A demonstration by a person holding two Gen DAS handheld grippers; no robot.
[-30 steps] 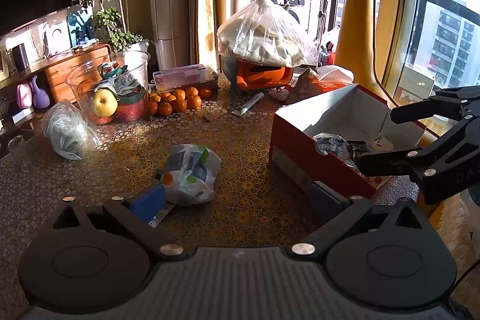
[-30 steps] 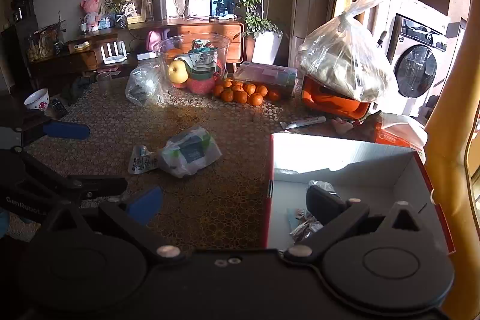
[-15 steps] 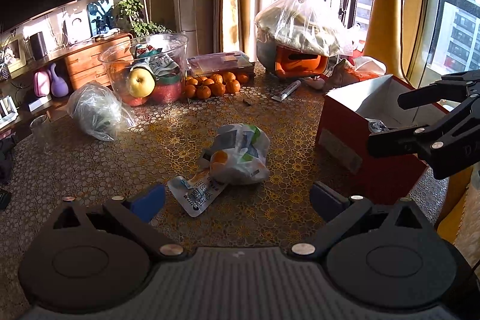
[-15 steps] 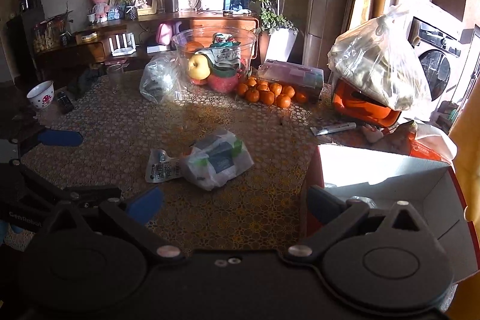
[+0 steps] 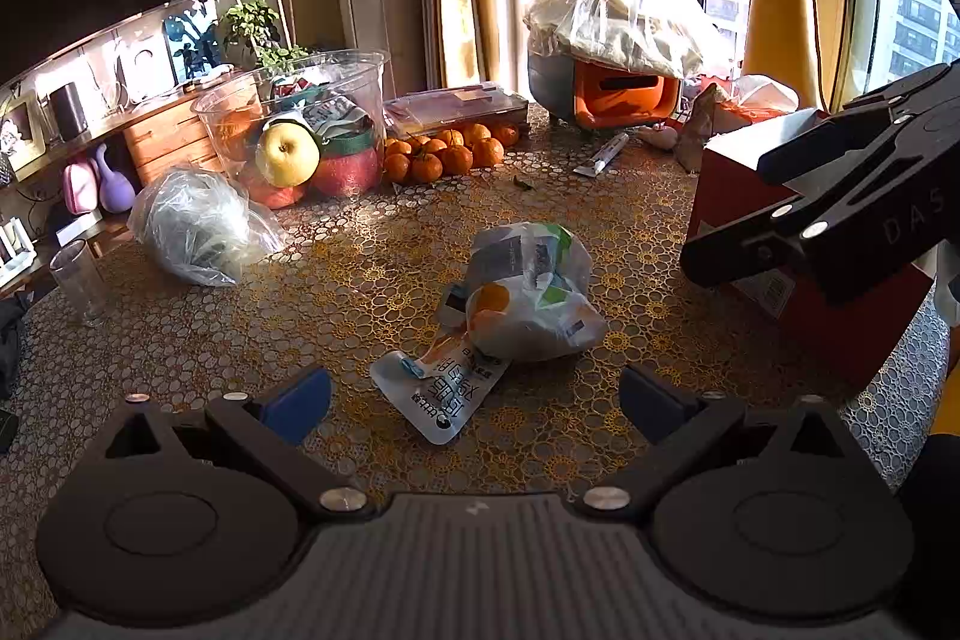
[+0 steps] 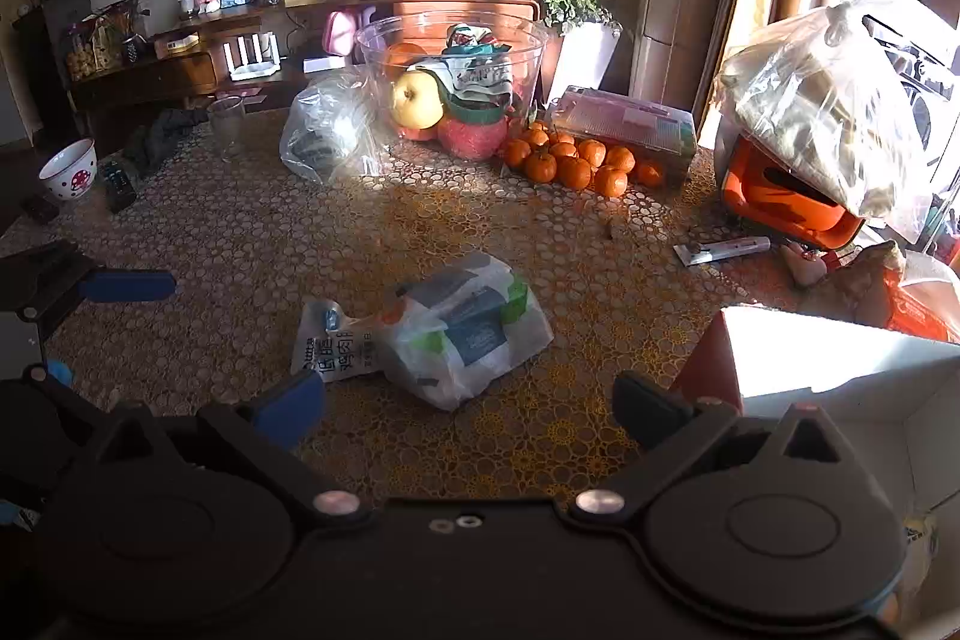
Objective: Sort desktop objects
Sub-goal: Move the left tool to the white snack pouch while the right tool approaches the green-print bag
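Lace-patterned golden cloth covers the table, the widest thing we see, with clutter along its far edge. Next in size, a red cardboard box with a white inside stands at the right, open at the top; in the left wrist view our right claw hangs in front of it, and in its own view its fingers stand spread with nothing between them. At the back sit a large knotted plastic bag on an orange container and a clear tub holding a yellow apple and packets, with a heap of mandarins just beside the tub. Near the table's middle lies a white plastic bag of packets. Touching its near end is a flat snack pouch, partly tucked under the bag; its long axis runs diagonally, the free end pointing toward our left claw, which is spread wide and empty just short of it. Smallest, a tube lies flat, well apart at the right.
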